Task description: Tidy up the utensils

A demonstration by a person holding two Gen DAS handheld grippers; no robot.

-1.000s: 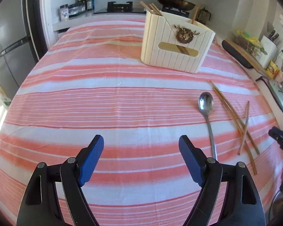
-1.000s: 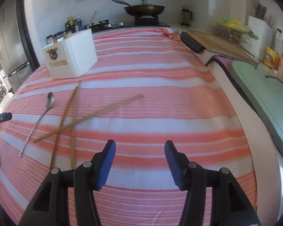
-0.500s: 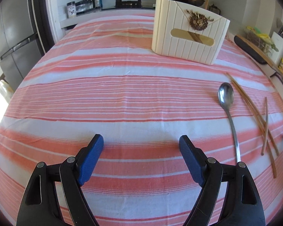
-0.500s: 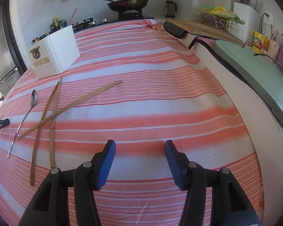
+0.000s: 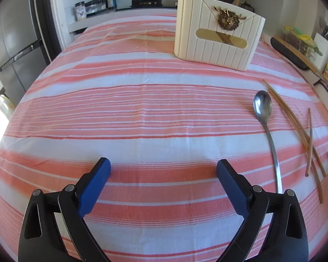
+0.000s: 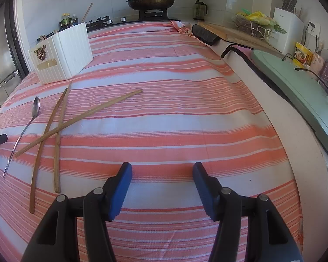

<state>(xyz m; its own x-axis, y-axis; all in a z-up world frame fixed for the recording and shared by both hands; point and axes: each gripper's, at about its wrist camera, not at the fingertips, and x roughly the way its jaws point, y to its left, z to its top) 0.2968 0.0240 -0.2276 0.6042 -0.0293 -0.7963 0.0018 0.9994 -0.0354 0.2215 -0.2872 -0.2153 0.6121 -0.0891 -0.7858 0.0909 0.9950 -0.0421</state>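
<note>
A steel spoon (image 5: pixel 262 106) lies on the striped tablecloth to the right of my left gripper (image 5: pixel 163 162). That gripper's jaws are opening wide with nothing between them. Three wooden chopsticks (image 5: pixel 295 122) lie crossed just right of the spoon. A cream utensil holder (image 5: pixel 216 43) stands at the far side with chopsticks inside. In the right wrist view the spoon (image 6: pixel 36 106) and chopsticks (image 6: pixel 87 114) lie to the left of my right gripper (image 6: pixel 162 166). Its jaws are opening slightly over bare cloth. The holder (image 6: pixel 63 59) stands at the far left.
A lidded pan (image 6: pixel 150 0) sits on the stove behind the table. A green board (image 6: pixel 295 83), a knife block (image 6: pixel 288 28) and a wire basket line the right counter. A grey fridge (image 5: pixel 11 43) stands on the left. Spice jars (image 5: pixel 98 0) stand at the back.
My left gripper has sunk toward the cloth and its jaws have spread wider. The right gripper has barely moved; its jaws stand a touch wider. The utensils lie where they were.
</note>
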